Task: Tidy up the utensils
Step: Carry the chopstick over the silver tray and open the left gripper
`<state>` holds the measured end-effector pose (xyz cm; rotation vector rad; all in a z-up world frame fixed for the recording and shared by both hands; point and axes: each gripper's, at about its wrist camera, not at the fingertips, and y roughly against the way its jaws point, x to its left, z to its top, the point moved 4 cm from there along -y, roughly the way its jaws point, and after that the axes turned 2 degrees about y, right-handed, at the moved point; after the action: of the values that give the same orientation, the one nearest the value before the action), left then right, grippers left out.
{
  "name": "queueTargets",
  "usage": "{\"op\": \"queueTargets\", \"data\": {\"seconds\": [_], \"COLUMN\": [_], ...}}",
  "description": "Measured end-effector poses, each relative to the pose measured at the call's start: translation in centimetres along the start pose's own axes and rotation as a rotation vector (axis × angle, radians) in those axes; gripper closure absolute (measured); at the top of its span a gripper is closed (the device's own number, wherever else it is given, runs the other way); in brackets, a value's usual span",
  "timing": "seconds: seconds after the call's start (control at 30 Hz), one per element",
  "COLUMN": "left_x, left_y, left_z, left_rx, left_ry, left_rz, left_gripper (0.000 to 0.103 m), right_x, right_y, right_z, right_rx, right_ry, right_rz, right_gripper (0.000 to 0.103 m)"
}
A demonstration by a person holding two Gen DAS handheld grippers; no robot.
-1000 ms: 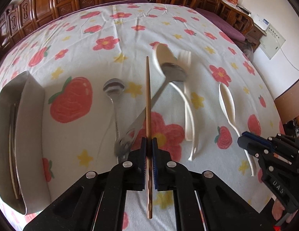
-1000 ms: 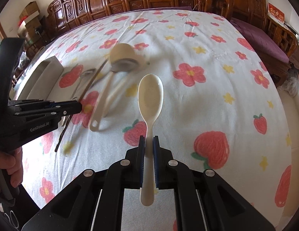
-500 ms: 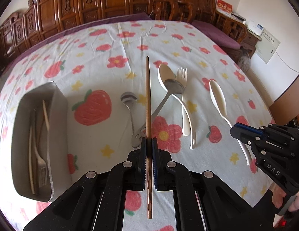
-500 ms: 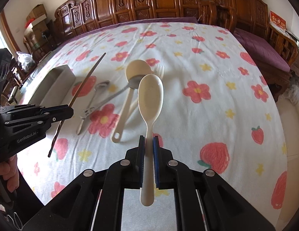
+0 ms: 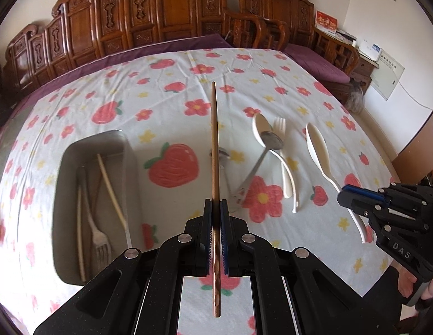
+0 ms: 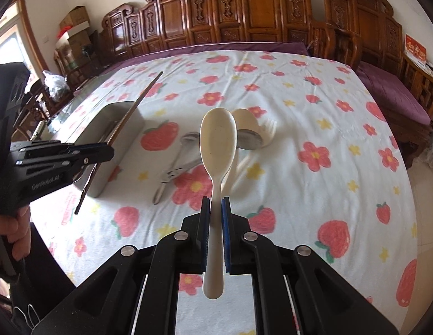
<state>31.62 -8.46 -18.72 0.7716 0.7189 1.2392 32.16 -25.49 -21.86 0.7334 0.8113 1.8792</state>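
the left gripper [image 5: 215,205] is clamped shut on a long dark brown wooden chopstick [image 5: 214,145], held near its thick carved end with the tip pointing away over the table. the right gripper [image 6: 215,203] is clamped shut on the handle of a cream plastic spoon [image 6: 217,142], bowl up and clear of the cloth. both tools hang above the white tablecloth printed with red flowers and strawberries [image 5: 171,97], whose far half lies bare up to the purple edge.

the left view looks down into the rectangular grey metal tray [image 5: 61,173] on the left, where a pale chopstick [image 5: 111,189], a metal fork [image 5: 97,234] and other pale sticks lie lengthwise. the right view shows only the tray's outer wall, with the gripped chopstick crossing in front of it. the left view also shows the right gripper at its right edge with the cream spoon slanting out from it.

on the cloth between tray and right gripper lie a small metal spoon [image 6: 174,167], partly hidden behind the chopstick in the left view, a larger metal spoon [image 5: 261,153] resting across a second cream plastic spoon [image 5: 283,164], and a cream plastic fork [image 5: 282,142] just beside them. carved wooden chairs [image 6: 244,14] line the far side, and a person's hand [image 6: 15,231] grips the left tool's handle.
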Motion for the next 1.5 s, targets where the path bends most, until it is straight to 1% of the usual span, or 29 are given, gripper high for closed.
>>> {"op": "queueTargets", "data": {"seconds": [0.23,0.5,0.63,0.77,0.97,1.17,1.43,1.5], "left_x": [3.0,7.6,9.7,11.5,13.3,13.7,14.7,14.9], "left_y": [1.1,2.3,2.6,2.3,1.3,0.2,-0.4,-0.3], "left_z": [0.1,-0.4,-0.5,-0.5,-0.3,-0.4,-1.0,-1.3], "left_rx": [-0.017,-0.034,-0.041,-0.037,-0.034,-0.026,-0.014,-0.010], "left_ry": [0.022,0.069,0.095,0.106,0.134,0.141,0.147,0.138], "left_rz": [0.025,0.054,0.060,0.077,0.081,0.075,0.048,0.040], "left_gripper": [0.098,0.098,0.098,0.098,0.098,0.098,0.098,0.091], "right_x": [2.1,4.3,5.6,6.5,8.4,11.1,13.6,14.1], "right_y": [0.2,0.5,0.5,0.5,0.3,0.2,-1.1,-1.5], "right_z": [-0.1,-0.1,0.1,0.8,2.5,4.2,5.2,5.3], "right_rx": [0.000,-0.001,-0.003,-0.013,-0.021,-0.030,-0.014,-0.008], "right_ry": [0.031,0.056,0.093,0.100,0.096,0.118,0.134,0.140], "right_rz": [0.028,0.064,0.058,0.061,0.076,0.078,0.083,0.079], "right_gripper": [0.093,0.093,0.093,0.093,0.093,0.093,0.093,0.093]}}
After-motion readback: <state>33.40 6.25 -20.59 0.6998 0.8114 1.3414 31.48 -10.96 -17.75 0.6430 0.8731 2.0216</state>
